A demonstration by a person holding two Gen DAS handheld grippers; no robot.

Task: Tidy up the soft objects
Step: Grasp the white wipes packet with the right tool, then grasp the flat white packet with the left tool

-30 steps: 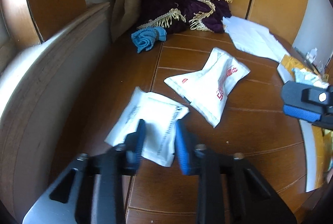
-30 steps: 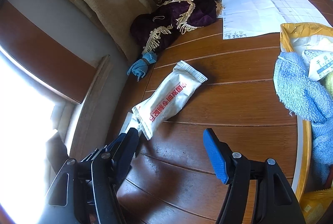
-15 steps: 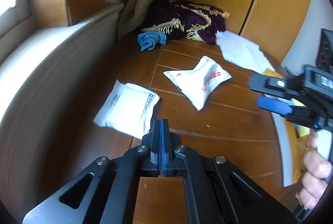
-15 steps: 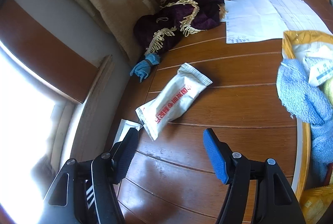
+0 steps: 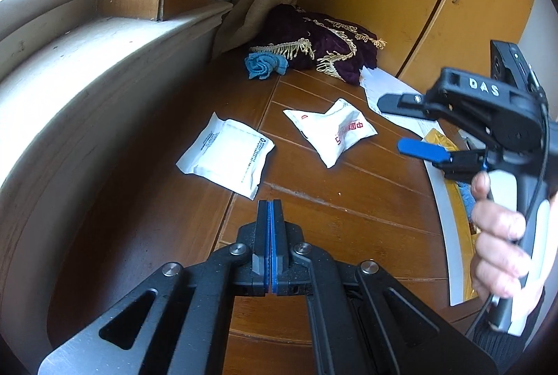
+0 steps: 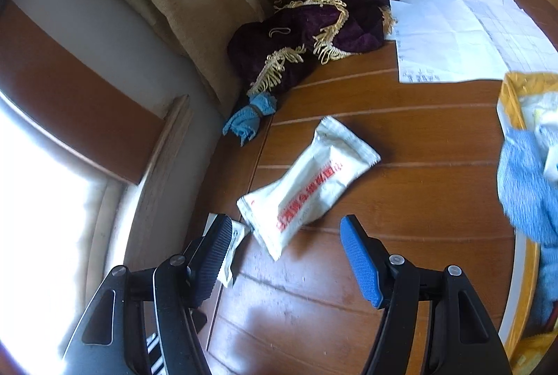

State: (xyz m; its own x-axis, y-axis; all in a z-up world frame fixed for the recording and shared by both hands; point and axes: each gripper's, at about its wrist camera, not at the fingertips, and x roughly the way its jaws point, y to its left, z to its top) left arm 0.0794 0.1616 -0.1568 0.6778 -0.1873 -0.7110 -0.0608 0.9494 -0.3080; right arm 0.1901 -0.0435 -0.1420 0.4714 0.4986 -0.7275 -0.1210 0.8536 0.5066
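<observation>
A: How do the grippers stand?
B: The left gripper (image 5: 270, 207) is pressed closed on nothing; the right gripper (image 6: 287, 232) gapes wide above the red-printed pouch (image 6: 307, 186), holding nothing.
A: And the soft things?
B: Both pouches lie on the wooden table (image 5: 334, 221), the flat white pouch (image 5: 226, 158) left of it, apart

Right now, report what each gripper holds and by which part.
Nothing is held. The left gripper is shut on air above the table; the right gripper is open, empty, over the red-printed packet.
</observation>
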